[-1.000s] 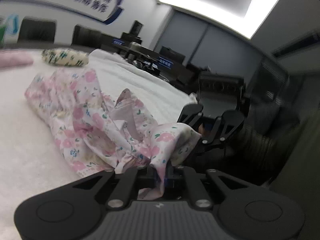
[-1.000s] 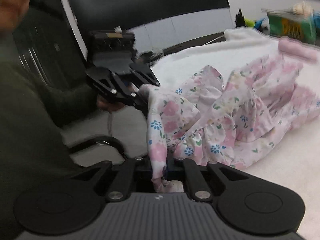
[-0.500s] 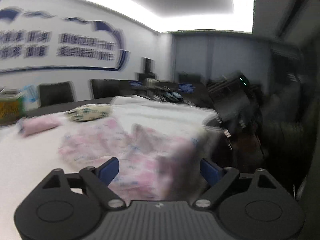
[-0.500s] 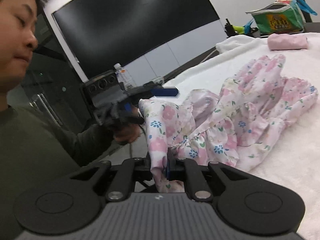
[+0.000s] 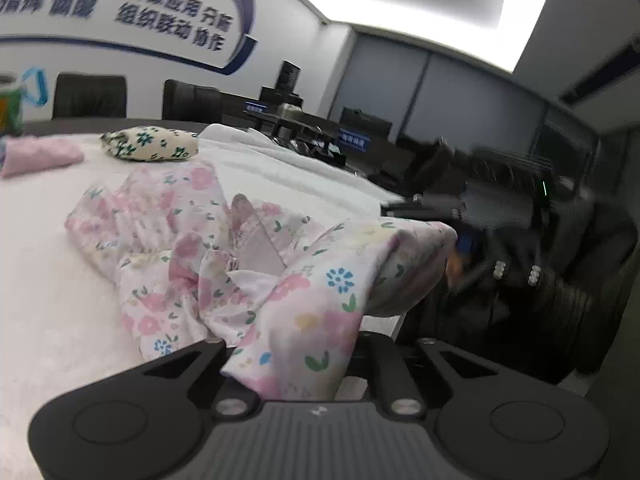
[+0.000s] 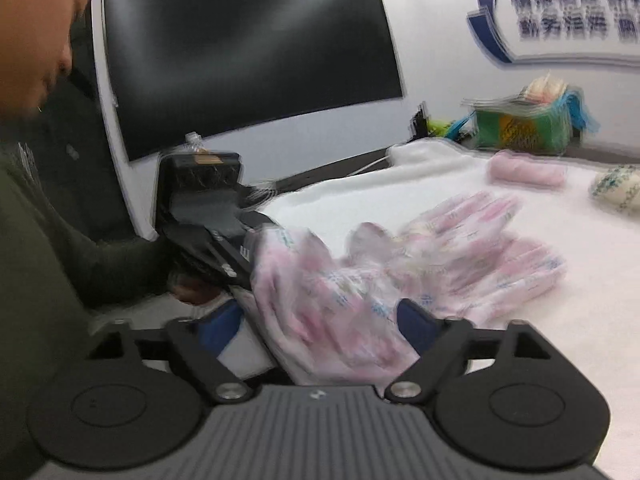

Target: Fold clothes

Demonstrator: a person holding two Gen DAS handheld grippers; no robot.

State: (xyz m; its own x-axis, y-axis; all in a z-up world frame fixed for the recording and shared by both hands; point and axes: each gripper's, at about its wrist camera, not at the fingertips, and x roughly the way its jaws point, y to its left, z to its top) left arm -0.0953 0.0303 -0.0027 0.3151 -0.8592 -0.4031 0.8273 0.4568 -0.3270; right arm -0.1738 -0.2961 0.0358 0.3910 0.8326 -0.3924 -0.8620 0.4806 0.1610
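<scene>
Between the fingers of the left gripper (image 5: 304, 364) a bunch of the floral garment (image 5: 224, 248) is pinched; its jaws have just closed, and the cloth rises out of them and drapes forward onto the white blanket (image 5: 48, 312). Seen from the right wrist, this gripper (image 6: 240, 264) sits at the garment's near left corner, a hand wrapped under it.

The right gripper (image 6: 320, 324) has just opened wide, its blue pads (image 6: 416, 322) standing well apart. A fold of the garment (image 6: 400, 264) lies between them, but the picture is blurred and neither pad seems to press on it.

Ahead of both grippers the garment lies crumpled near the blanket's front edge. To the left of the left gripper the blanket is bare and broad. To its right the table ends close by, and dark chairs (image 5: 560, 300) stand beyond that edge.

Farther ahead, well apart from the garment, lie a rolled pink cloth (image 6: 528, 172) and a small green-flowered bundle (image 5: 150, 146). Behind them, off the blanket, stands a green bag (image 6: 524, 126). A person in a dark sleeve (image 6: 100, 264) leans in at the left of the right gripper's view, before a large black screen (image 6: 248, 52).
</scene>
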